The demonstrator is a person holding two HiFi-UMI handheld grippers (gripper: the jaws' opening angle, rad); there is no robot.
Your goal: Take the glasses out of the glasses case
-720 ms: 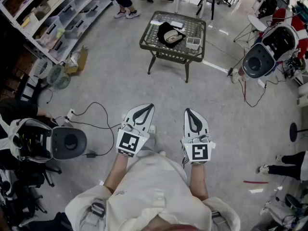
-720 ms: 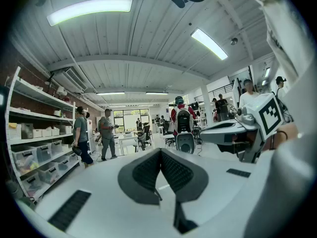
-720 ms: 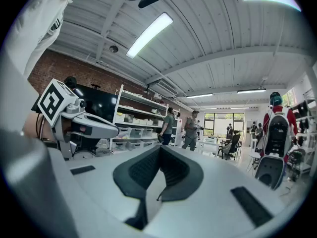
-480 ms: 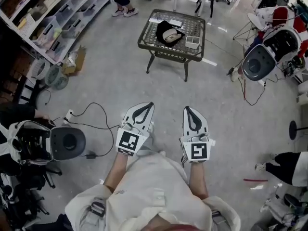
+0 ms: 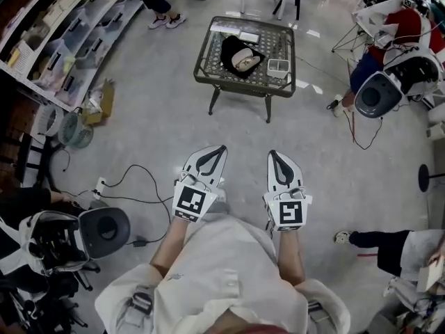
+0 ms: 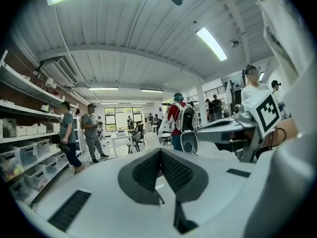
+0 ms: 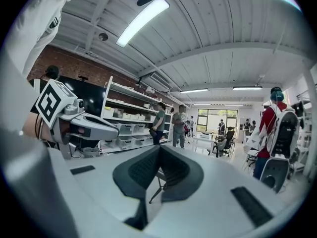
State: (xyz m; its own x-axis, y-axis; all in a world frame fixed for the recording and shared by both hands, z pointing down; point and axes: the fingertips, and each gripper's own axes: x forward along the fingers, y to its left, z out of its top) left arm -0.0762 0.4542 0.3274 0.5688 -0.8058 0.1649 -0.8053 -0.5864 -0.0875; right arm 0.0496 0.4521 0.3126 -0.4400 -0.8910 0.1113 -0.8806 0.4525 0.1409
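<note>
Black glasses case (image 5: 240,53) lies open on the far wire-mesh table (image 5: 214,47), something pale inside it. Near the person, the left gripper (image 5: 219,150) and right gripper (image 5: 273,155) hang side by side, jaws pressed together on nothing, well apart from that table.

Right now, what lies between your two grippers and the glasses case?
Head view: between the left gripper and right gripper and the glasses case, only bare floor, then the near rim of the table.
</note>
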